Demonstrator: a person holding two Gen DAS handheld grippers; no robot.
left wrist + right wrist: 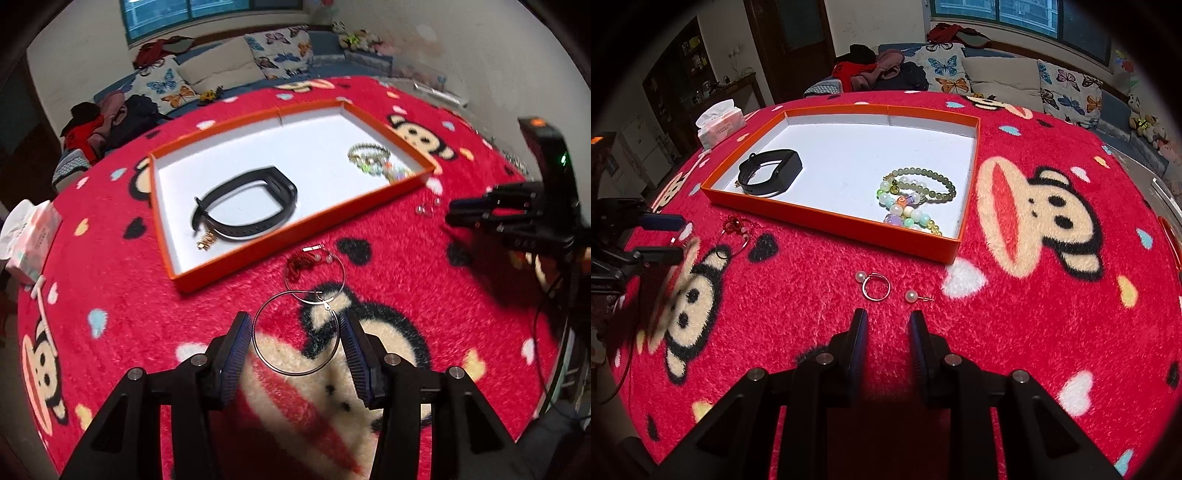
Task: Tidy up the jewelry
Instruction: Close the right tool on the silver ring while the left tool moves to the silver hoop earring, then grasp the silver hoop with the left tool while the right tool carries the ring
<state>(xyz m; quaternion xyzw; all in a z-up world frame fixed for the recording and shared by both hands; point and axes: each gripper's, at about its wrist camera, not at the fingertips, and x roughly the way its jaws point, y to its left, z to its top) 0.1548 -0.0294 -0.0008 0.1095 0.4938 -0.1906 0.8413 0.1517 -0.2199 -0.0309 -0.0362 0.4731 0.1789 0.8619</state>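
A large silver hoop earring (295, 334) sits between the blue pads of my left gripper (295, 328), which is shut on it just above the red cloth. A second hoop with a red tassel (314, 277) (735, 236) lies on the cloth just beyond. The orange tray (295, 230) (849, 225) holds a black wristband (247, 208) (772, 171) and bead bracelets (373, 160) (916, 199). My right gripper (888, 325) (454, 214) hovers with a narrow empty gap, just short of a pearl ring (875, 286) and a pearl stud (911, 296).
A tissue pack (26, 236) (718, 122) stands at the table's left edge. A small gold piece (207, 242) lies by the wristband in the tray. My left gripper (676, 238) shows blurred at the left of the right wrist view. A sofa with butterfly cushions (1067, 92) runs behind the table.
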